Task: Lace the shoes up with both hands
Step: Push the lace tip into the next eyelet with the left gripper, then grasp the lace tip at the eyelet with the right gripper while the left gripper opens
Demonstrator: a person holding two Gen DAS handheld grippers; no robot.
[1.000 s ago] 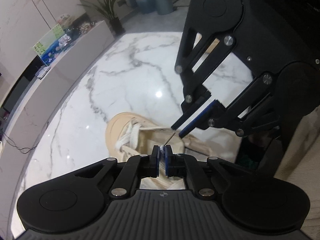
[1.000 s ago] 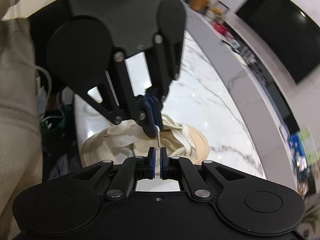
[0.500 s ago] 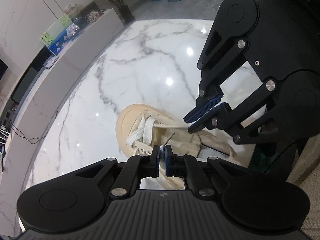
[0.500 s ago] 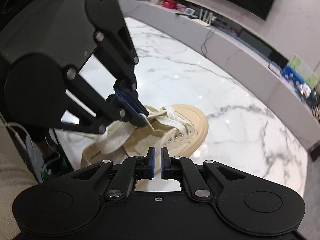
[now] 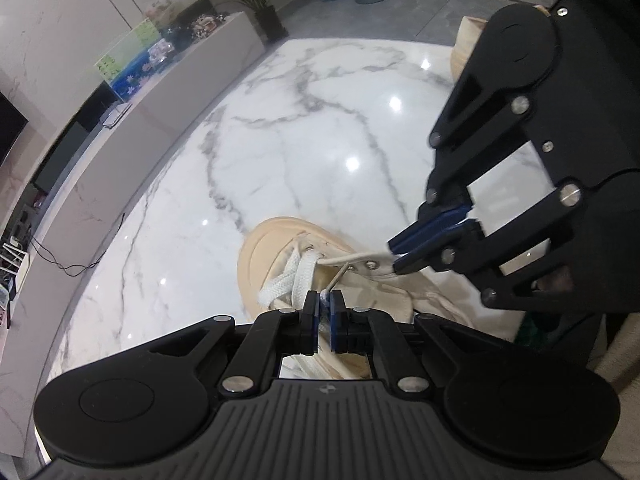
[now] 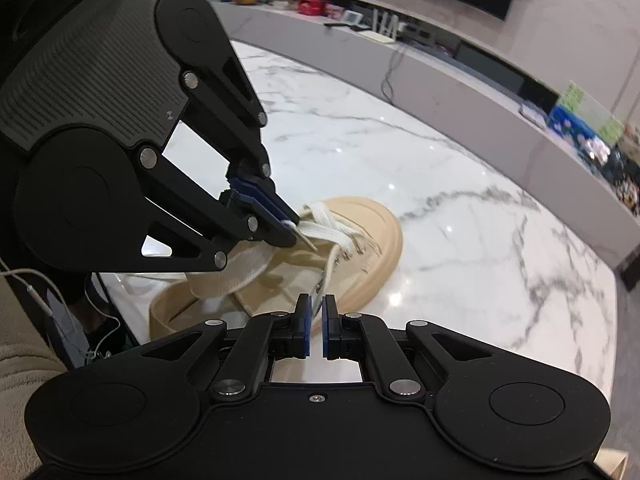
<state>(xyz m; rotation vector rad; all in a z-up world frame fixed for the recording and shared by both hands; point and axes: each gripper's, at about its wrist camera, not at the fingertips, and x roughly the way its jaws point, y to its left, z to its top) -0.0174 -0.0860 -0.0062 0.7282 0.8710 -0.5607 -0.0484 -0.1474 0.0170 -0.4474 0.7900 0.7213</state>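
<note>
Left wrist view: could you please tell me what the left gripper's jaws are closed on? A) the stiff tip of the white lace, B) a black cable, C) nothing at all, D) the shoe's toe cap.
A: the left gripper has its jaws pinched on the lace tip, which sticks out over the beige shoe towards its eyelets.

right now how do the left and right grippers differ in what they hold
The left gripper pinches the lace tip; the right gripper pinches the eyelet flap. The left comes in from the tongue side, the right from the shoe's side. Both are shut, close together over the shoe.
</note>
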